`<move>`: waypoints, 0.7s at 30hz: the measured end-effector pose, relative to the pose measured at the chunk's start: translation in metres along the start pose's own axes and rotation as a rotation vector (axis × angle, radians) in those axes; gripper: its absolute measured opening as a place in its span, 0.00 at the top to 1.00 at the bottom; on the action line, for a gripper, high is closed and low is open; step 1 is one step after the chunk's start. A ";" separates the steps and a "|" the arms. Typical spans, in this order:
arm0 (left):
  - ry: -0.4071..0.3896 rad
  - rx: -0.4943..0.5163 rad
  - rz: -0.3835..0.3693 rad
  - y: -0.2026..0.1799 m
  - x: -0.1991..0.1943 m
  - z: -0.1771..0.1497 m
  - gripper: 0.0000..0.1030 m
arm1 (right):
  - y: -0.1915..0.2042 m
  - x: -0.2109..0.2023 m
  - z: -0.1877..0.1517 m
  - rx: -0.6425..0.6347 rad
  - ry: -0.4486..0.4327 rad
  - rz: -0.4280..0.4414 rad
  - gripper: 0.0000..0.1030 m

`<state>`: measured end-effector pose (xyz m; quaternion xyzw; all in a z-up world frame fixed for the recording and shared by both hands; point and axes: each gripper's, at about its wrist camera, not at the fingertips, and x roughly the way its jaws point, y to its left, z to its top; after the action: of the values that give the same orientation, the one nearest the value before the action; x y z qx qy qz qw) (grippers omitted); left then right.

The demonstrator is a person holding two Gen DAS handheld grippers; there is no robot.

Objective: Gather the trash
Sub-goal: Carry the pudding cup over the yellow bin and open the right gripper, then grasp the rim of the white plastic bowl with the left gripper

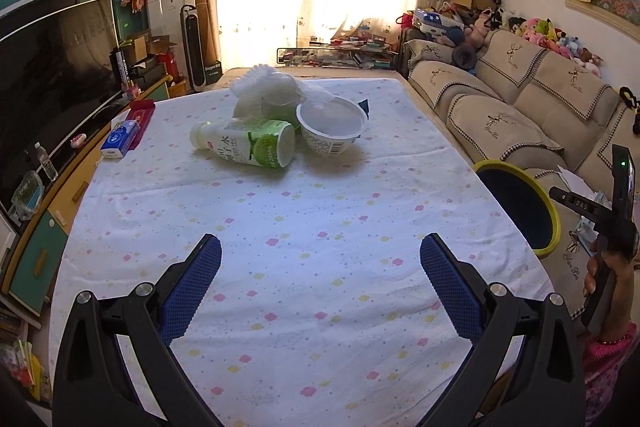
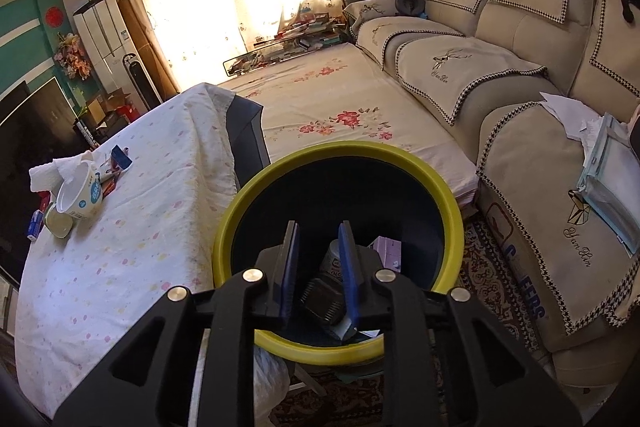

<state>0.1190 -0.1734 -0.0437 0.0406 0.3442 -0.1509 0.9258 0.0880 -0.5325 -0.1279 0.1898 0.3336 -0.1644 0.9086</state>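
Note:
A green-labelled plastic bottle (image 1: 246, 143) lies on its side on the flowered tablecloth (image 1: 280, 267), next to a tipped white paper bowl (image 1: 331, 126) and crumpled white tissue (image 1: 264, 83). My left gripper (image 1: 320, 255) is open and empty, low over the cloth in front of them. My right gripper (image 2: 318, 227) hangs over the yellow-rimmed dark bin (image 2: 248, 203), jaws narrowly apart with nothing between them. A can (image 2: 334, 261) and a purple carton (image 2: 387, 251) lie inside the bin. The bin also shows in the left wrist view (image 1: 552, 215), beside the table's right edge.
A blue tissue pack (image 1: 119, 138) and a red box (image 1: 142, 111) lie at the table's left edge. A TV (image 1: 52, 75) stands to the left. A beige sofa (image 2: 520, 75) with papers (image 2: 608, 163) runs along the right. A low flowered platform (image 2: 320, 99) lies beyond the bin.

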 end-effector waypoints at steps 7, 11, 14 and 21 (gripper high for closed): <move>-0.013 0.058 -0.033 -0.023 0.027 0.029 0.05 | 0.000 0.001 -0.003 0.005 0.008 0.008 0.69; -0.002 0.088 -0.058 -0.033 0.050 0.050 0.05 | -0.001 0.005 -0.005 0.006 0.021 0.008 0.67; 0.009 0.118 -0.064 -0.041 0.070 0.065 0.05 | -0.001 0.009 -0.007 0.012 0.033 0.013 0.67; 0.024 0.194 -0.037 -0.054 0.118 0.103 0.05 | 0.002 0.012 -0.008 0.005 0.046 0.022 0.67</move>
<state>0.2519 -0.2732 -0.0405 0.1252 0.3397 -0.2002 0.9104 0.0938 -0.5291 -0.1410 0.1995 0.3520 -0.1508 0.9020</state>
